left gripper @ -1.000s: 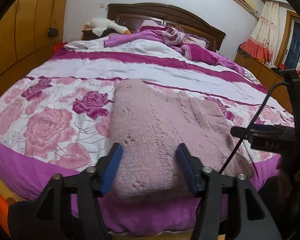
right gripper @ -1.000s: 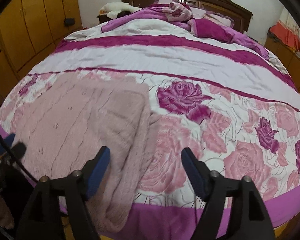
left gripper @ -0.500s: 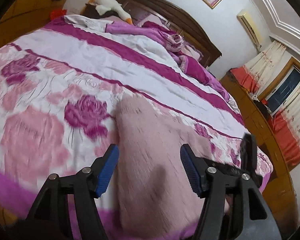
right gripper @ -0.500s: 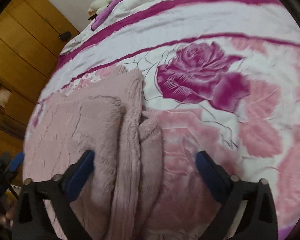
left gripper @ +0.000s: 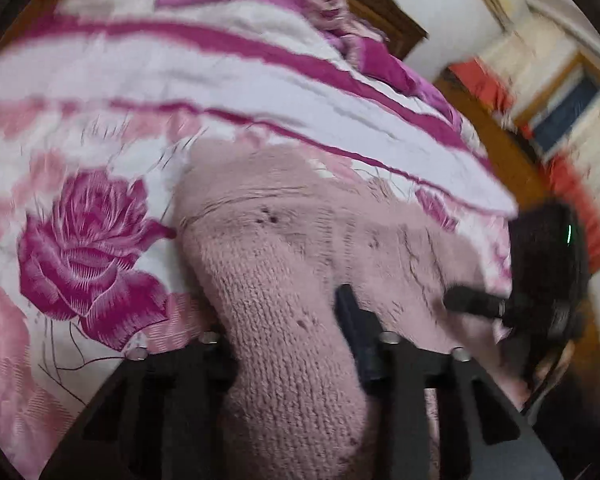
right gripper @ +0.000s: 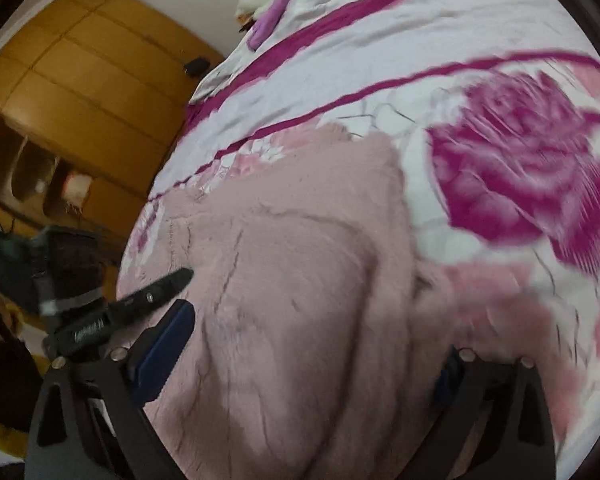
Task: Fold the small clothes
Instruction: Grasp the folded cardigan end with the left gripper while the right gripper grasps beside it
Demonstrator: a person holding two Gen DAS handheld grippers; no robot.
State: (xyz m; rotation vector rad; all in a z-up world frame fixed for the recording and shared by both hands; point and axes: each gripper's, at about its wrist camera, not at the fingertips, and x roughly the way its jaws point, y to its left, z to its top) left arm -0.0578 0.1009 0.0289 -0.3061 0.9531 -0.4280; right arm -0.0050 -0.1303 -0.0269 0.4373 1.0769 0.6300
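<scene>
Two grippers meet the sweater [left gripper: 300, 248] on the bed [left gripper: 100, 128]: left gripper [left gripper: 288, 320] jaws closing on a fold, right gripper [right gripper: 312, 352] jaws open wide, closing slightly.

The left hand-held gripper [left gripper: 288, 320] tilts downward with its jaws closing, pinching a raised fold of the pink knitted sweater [left gripper: 284, 280], while the right hand-held gripper [right gripper: 312, 356] tilts downward too, jaws closing but spread wide.

Both wrist views look steeply down, close over the sweater [left gripper: 284, 320].

left claw [left gripper: 292, 340] pad hidden by sweater [left gripper: 284, 264], room blurred
</scene>
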